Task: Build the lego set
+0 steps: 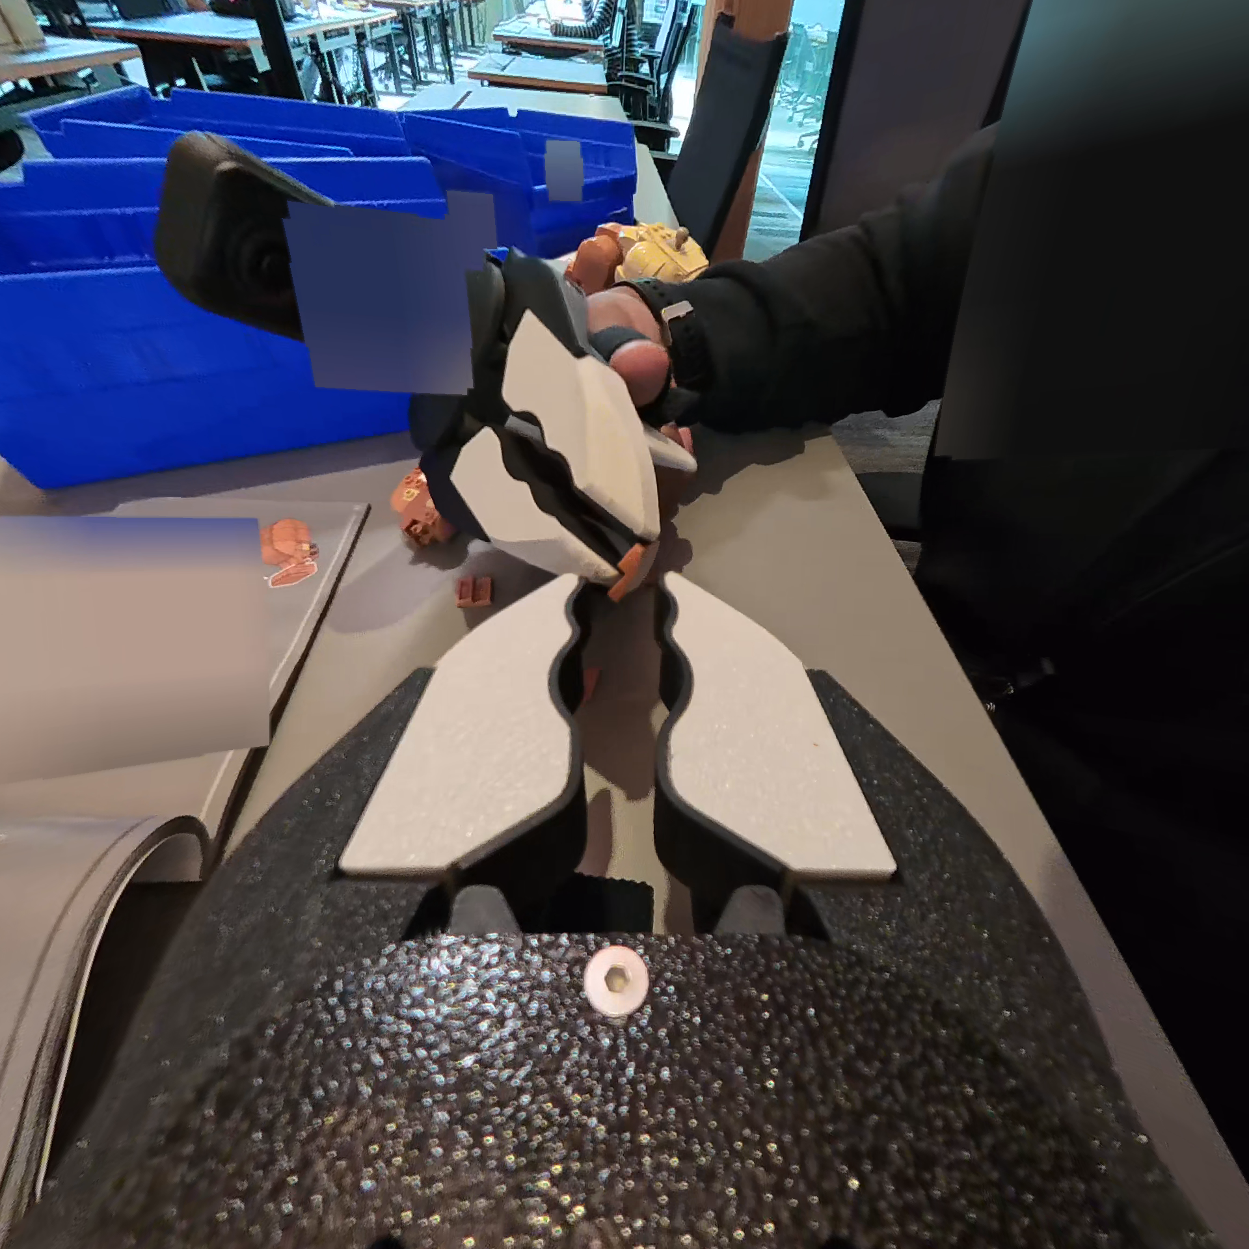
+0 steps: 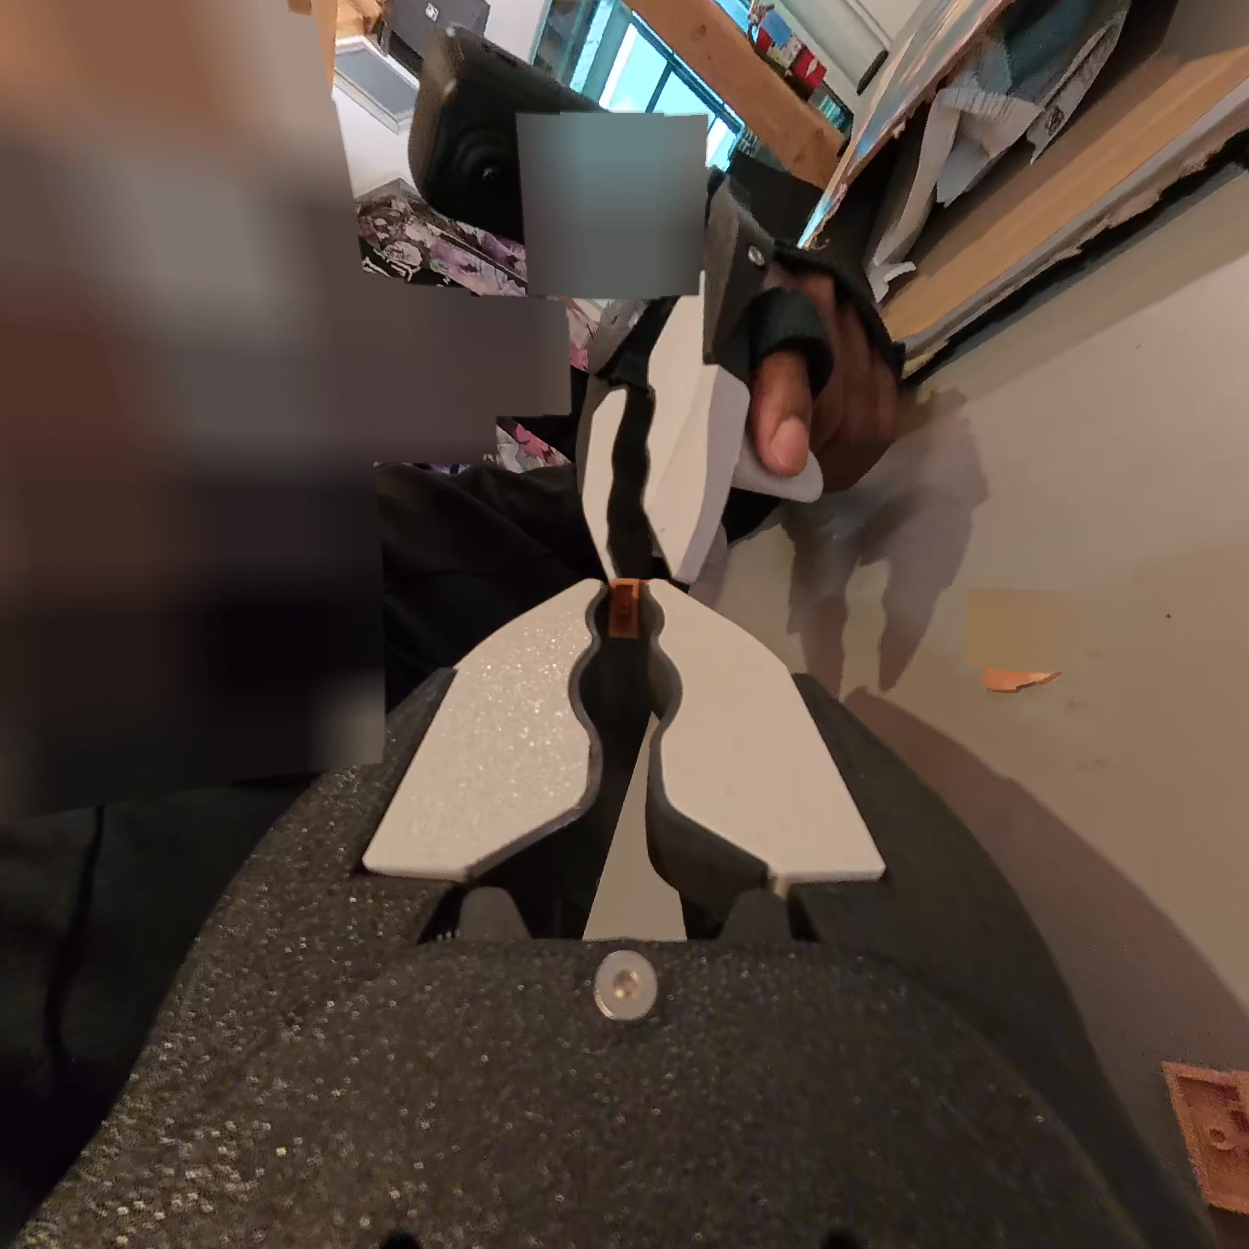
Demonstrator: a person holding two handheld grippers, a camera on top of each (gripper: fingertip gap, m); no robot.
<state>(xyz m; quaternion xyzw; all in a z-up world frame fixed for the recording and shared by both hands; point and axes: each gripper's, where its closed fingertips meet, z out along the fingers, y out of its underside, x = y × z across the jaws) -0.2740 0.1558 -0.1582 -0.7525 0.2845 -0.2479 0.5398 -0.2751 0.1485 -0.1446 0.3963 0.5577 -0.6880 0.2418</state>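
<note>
One small orange-brown lego piece (image 2: pixel 623 610) sits pinched between the tips of our right gripper (image 2: pixel 623 595), flat and rectangular with a recessed face. In the left wrist view the same piece (image 1: pixel 628 571) hangs at the right gripper's (image 1: pixel 625 568) tips, tilted, just in front of our left gripper (image 1: pixel 618 588), whose fingers stand apart with nothing between them. The two grippers meet tip to tip above the grey table (image 1: pixel 797 541).

On the table lie a brown ridged brick (image 1: pixel 475 591), a brown studded lump (image 1: pixel 420 507) and, farther back, a tan and yellow built model (image 1: pixel 642 253). An open instruction booklet (image 1: pixel 304 608) lies to the left, blue plastic bins (image 1: pixel 135 324) behind it. Desks and chairs fill the room beyond.

The gripper fingers (image 1: pixel 486 737) are matte white with wavy black inner edges, seated in grainy black bodies.
</note>
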